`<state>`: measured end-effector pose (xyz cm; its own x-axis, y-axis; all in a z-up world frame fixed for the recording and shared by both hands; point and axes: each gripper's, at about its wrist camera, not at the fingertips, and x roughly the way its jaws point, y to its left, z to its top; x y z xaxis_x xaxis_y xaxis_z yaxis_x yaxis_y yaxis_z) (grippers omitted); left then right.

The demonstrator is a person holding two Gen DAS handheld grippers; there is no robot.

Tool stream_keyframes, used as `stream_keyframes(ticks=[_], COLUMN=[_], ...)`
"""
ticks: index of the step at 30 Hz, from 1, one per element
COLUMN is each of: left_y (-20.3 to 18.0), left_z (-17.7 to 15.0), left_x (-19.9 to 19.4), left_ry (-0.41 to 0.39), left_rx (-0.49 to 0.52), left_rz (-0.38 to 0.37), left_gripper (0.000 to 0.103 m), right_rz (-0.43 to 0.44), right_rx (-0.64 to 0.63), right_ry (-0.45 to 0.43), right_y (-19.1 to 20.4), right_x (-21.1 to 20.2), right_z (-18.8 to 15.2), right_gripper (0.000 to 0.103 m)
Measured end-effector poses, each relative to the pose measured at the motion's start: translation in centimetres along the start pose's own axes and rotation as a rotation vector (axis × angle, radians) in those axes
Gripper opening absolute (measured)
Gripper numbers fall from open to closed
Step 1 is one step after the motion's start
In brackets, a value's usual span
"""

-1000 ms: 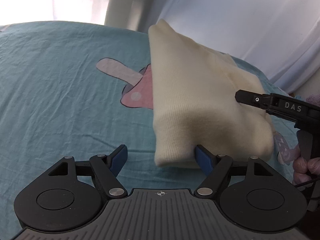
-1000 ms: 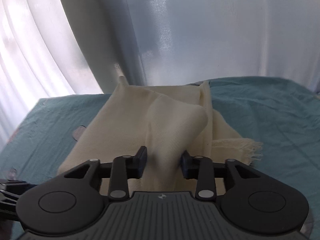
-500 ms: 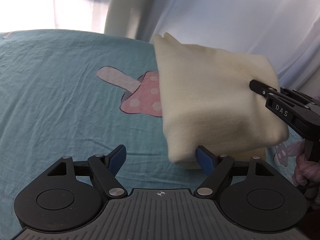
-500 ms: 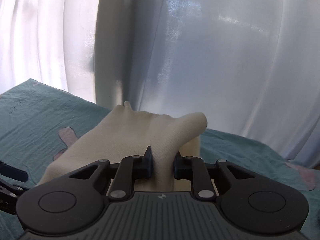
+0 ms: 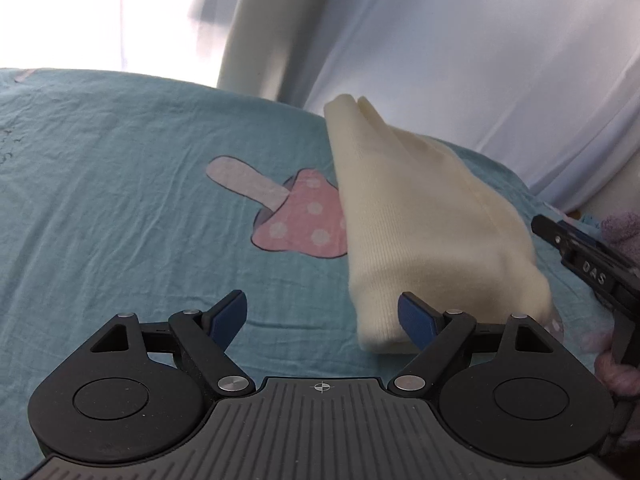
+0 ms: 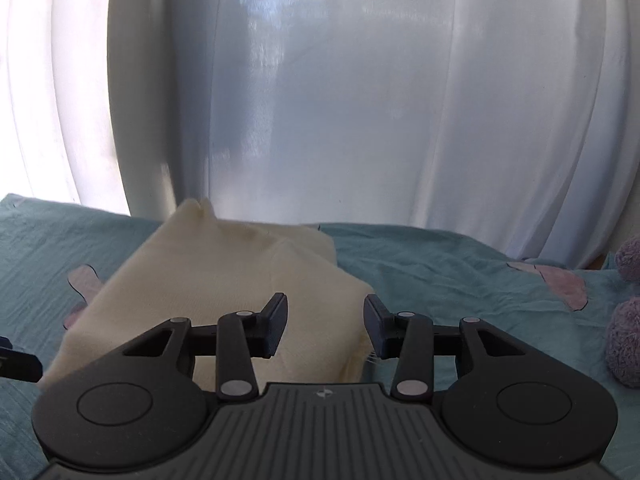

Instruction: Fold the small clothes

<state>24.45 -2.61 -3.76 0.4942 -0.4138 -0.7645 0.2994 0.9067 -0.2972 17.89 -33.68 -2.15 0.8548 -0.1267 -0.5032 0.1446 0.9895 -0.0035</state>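
A cream knit garment (image 5: 420,232) lies folded on the teal bedsheet (image 5: 120,200). My left gripper (image 5: 322,316) hovers at its near end with blue pads wide apart and jaws opening. The garment's near corner sits just beside the right pad, untouched. In the right wrist view the same garment (image 6: 224,280) lies below and left of my right gripper (image 6: 325,328). Its jaws are opening, and the cloth's edge shows between the pads without being pressed. The right gripper (image 5: 592,276) also shows at the left wrist view's right edge.
The sheet carries a pink mushroom print (image 5: 296,220) just left of the garment. White curtains (image 6: 360,120) hang behind the bed. A purple fuzzy thing (image 6: 628,320) lies at the right. A hand holds the right gripper's handle at the frame's lower right.
Half a second ago the right gripper was pinching a raised fold of the garment; it has since let go, and the fold has dropped flat. The left gripper's pads have spread slightly.
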Motion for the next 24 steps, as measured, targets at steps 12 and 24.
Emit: stream_keyframes(ticks=[12, 24], left_y=[0.4, 0.2], left_z=[0.5, 4.1], left_x=[1.6, 5.2], left_ry=[0.048, 0.078], left_rx=[-0.074, -0.080], left_rz=[-0.048, -0.226], left_gripper=[0.087, 0.087], right_rz=[0.221, 0.392], right_rx=[0.003, 0.604], right_ry=[0.141, 0.172], right_y=[3.5, -8.8], right_x=[0.3, 0.9], right_z=[-3.8, -3.7], right_gripper=[0.018, 0.046])
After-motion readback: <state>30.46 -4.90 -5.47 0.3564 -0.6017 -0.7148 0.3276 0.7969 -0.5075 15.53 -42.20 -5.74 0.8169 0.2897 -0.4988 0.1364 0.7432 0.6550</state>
